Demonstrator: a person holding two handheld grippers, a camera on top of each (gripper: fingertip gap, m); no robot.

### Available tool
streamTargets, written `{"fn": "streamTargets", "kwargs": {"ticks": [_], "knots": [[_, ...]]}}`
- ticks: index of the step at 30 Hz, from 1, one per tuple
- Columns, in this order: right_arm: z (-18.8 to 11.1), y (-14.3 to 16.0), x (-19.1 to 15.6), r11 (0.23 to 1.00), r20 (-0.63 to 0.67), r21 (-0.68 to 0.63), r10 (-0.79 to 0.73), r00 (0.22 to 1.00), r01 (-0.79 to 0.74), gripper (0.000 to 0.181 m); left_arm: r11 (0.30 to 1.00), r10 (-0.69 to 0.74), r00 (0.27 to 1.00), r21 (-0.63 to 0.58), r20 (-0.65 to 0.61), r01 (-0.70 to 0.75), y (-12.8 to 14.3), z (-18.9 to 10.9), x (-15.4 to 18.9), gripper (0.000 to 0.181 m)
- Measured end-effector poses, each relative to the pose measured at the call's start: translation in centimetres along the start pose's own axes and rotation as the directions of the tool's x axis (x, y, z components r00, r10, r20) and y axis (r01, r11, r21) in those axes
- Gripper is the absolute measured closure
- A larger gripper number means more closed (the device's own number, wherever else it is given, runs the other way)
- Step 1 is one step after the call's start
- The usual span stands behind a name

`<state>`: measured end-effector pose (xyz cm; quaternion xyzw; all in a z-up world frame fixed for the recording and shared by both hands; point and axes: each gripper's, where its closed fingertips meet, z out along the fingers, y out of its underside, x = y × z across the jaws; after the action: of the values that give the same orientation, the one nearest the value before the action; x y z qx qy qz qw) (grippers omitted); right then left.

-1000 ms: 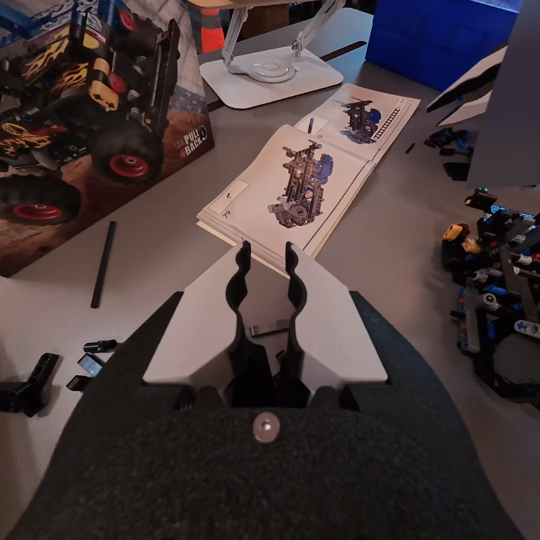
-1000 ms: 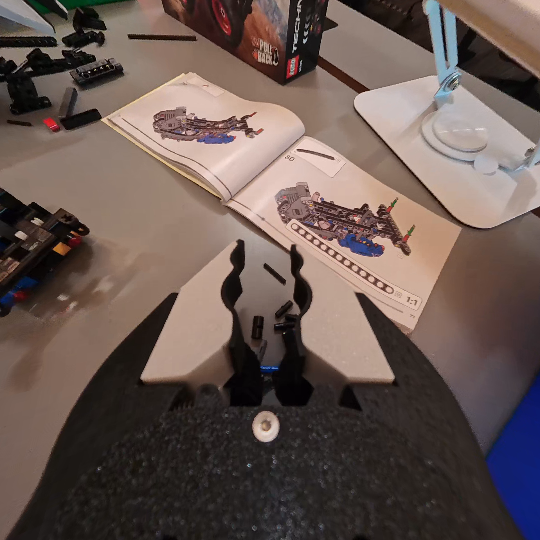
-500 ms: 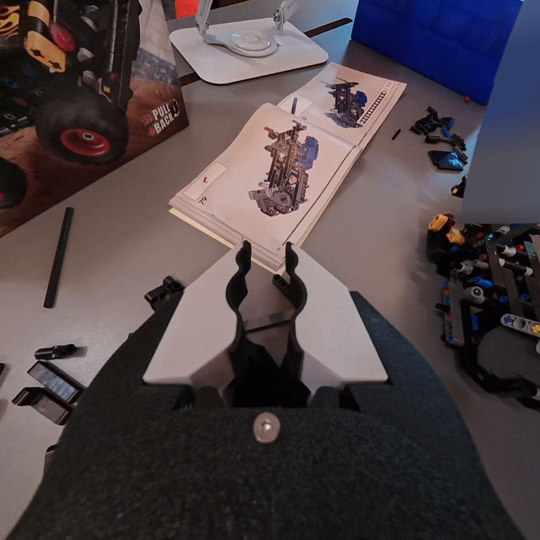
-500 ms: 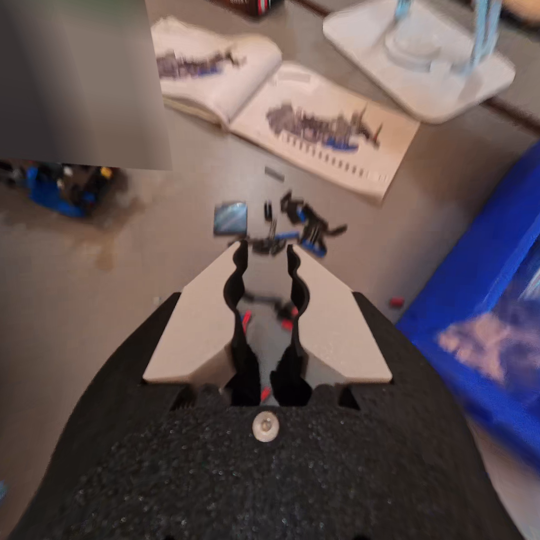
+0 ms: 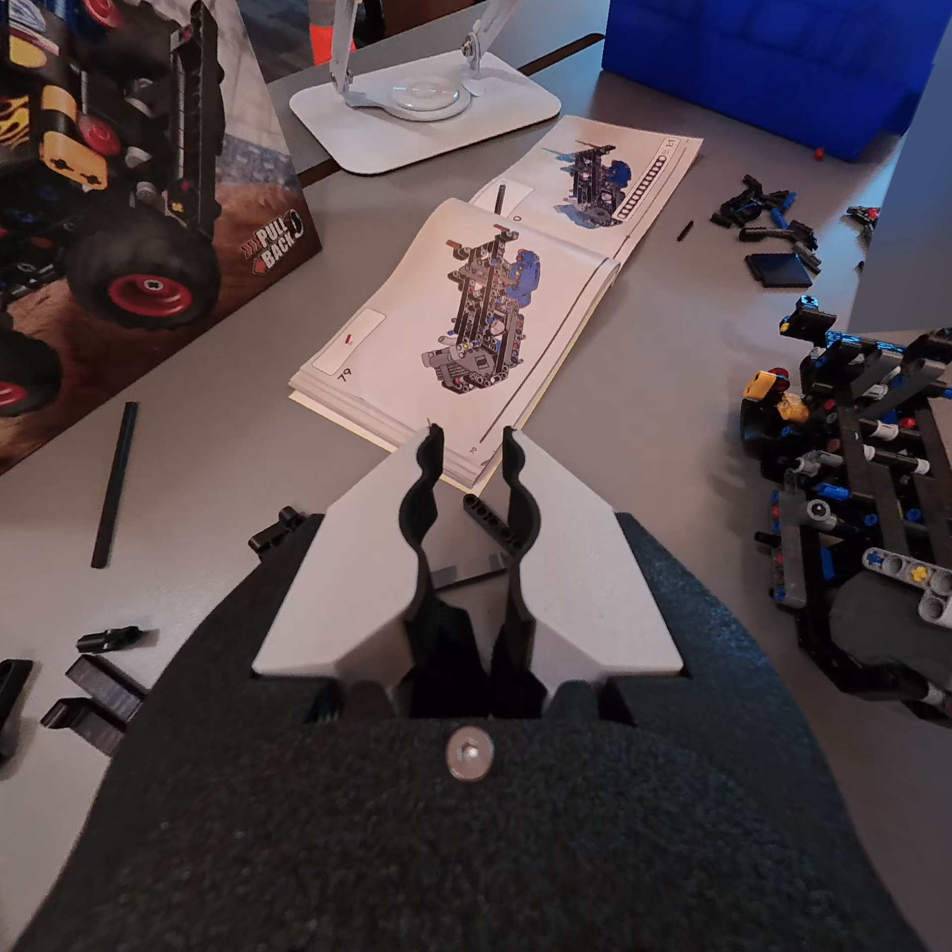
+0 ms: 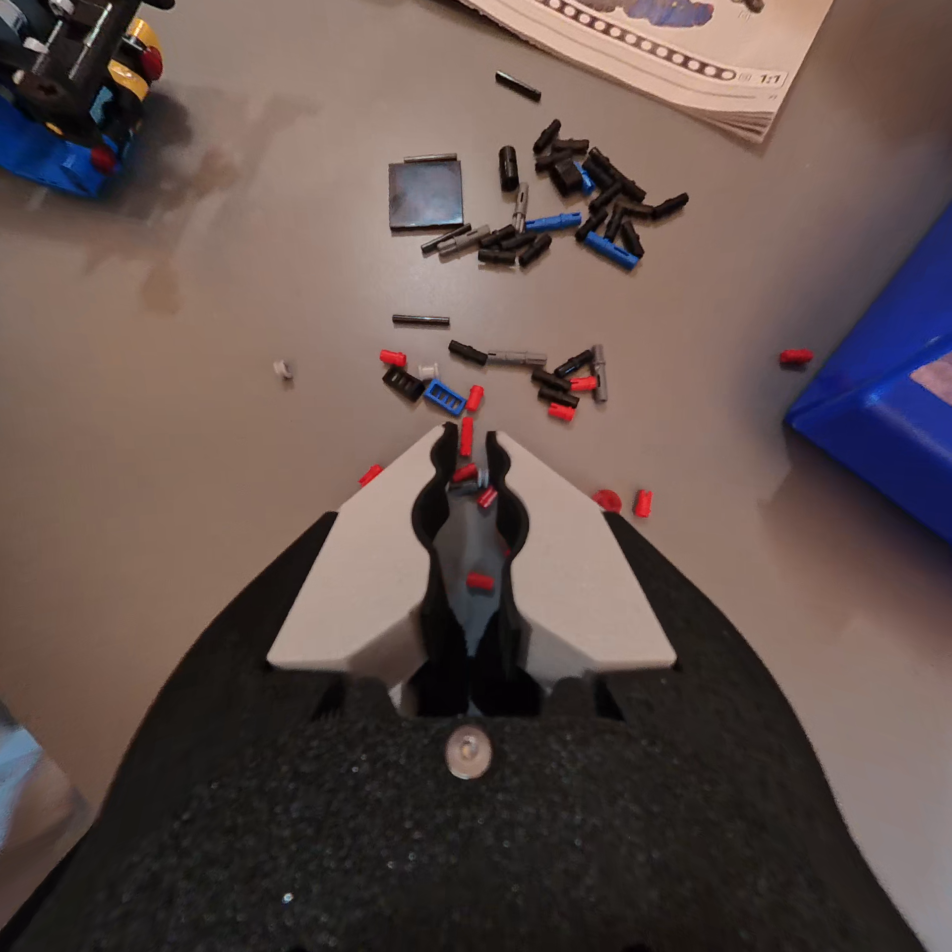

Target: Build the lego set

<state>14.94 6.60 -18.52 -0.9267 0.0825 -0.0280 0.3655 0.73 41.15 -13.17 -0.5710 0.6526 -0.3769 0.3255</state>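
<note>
Part-built truck chassis [image 5: 870,515] sits on the grey table [image 5: 644,412], just right of the open instruction booklet [image 5: 463,329]; its blue-and-yellow end also shows top left in the right wrist view. Right gripper [image 6: 468,431] hangs over the loose-parts scatter below the booklet's corner, jaws narrowly apart, holding nothing; one red pin [image 6: 466,437] lies on the table right at the tip gap. Looks like the step is picking a red pin. To do it well: straddle one pin only, come down straight, close across its short axis so it doesn't roll or squirt out, and stay clear of the blue grille tile [image 6: 445,396] just beyond. Count near the tips: roughly eleven red pins, several partly hidden by the fingers; two grille tiles, one black, one blue; one dark square panel [image 6: 426,194] farther toward the booklet, beside a heap of black pins too tangled to count. Left gripper [image 5: 469,435] is at the booklet's near edge, jaws apart and empty, one short black beam [image 5: 489,520] on the table below it. Set box [image 5: 129,206] stands left of the booklet, one long black axle [image 5: 114,484] in front of it.
</note>
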Motion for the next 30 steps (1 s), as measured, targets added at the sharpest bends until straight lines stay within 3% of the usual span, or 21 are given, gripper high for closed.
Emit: {"fn": "streamTargets", "kwargs": {"ticks": [8, 20, 25, 27, 30], "knots": [[-0.1, -0.7, -0.2, 0.999, 0.045, 0.039, 0.032, 0.998, -0.034, 0.172, 1.000, -0.004, 1.000, -0.013, -0.018, 0.004, 0.3, 0.3, 0.2, 0.161], [0.6, 0.1, -0.2, 0.999, 0.054, -0.026, -0.028, 0.998, 0.029, 0.177, 1.000, 0.007, 1.000, -0.016, -0.008, -0.007, 0.3, 0.2, 0.2, 0.161], [-0.1, -0.6, -0.1, 0.998, 0.004, -0.006, -0.059, 0.998, 0.059, 0.179, 1.000, 0.002, 1.000, -0.006, -0.010, -0.002, 0.1, 0.0, 0.2, 0.161], [-1.4, -2.2, -1.3, 0.996, 0.019, 0.061, -0.071, 0.997, 0.069, 0.179, 1.000, 0.007, 1.000, -0.001, -0.008, -0.007, 0.0, 0.0, 0.3, 0.161], [-1.9, -4.3, -6.9, 0.978, 0.124, 0.136, -0.173, 0.977, 0.156, 0.178, 1.000, 0.021, 1.000, 0.003, 0.000, -0.021, -0.2, -0.1, 0.4, 0.161]]}}
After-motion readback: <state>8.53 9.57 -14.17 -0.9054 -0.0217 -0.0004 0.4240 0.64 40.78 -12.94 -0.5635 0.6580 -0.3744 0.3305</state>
